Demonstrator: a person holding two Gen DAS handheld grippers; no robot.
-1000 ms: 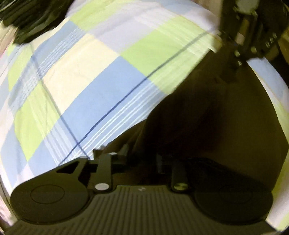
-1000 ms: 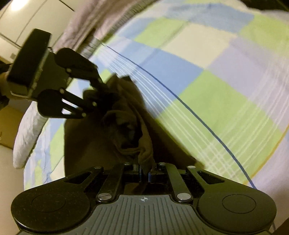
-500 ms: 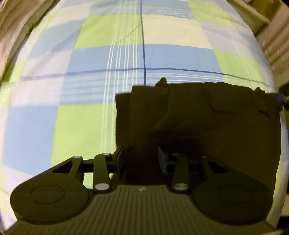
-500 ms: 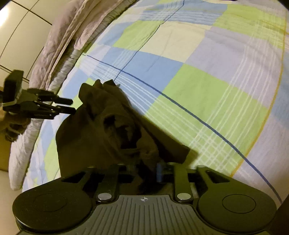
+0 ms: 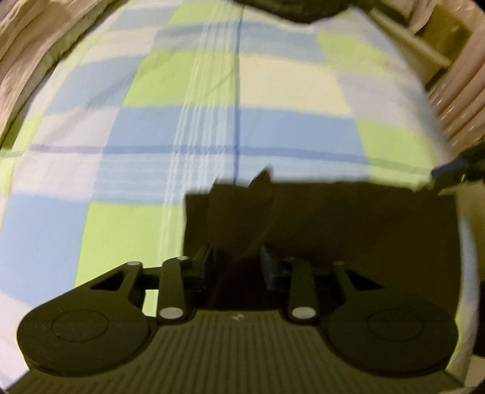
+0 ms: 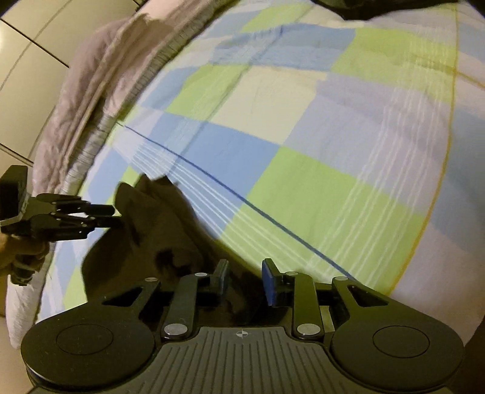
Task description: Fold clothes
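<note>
A dark brown garment (image 5: pixel 348 224) lies folded into a rough rectangle on the checked bedsheet (image 5: pixel 212 91). In the left wrist view my left gripper (image 5: pixel 238 265) is open, its jaws spread over the garment's near left edge with nothing held. In the right wrist view the garment (image 6: pixel 157 239) lies bunched at lower left. My right gripper (image 6: pixel 245 280) is open just above its near corner. The left gripper (image 6: pixel 116 215) also shows there at the far left, its tips at the garment's far edge.
A grey-pink quilt (image 6: pixel 100 91) is bunched along the bed's left side. A dark pile of clothing (image 5: pixel 291 9) lies at the far end of the bed, also in the right wrist view (image 6: pixel 379 7). Wooden furniture (image 5: pixel 436 39) stands beyond the bed's right edge.
Both grippers have opened and let go of the garment, which now lies flat on the sheet. The left gripper pulled back slightly; the right gripper's jaws spread wider.
</note>
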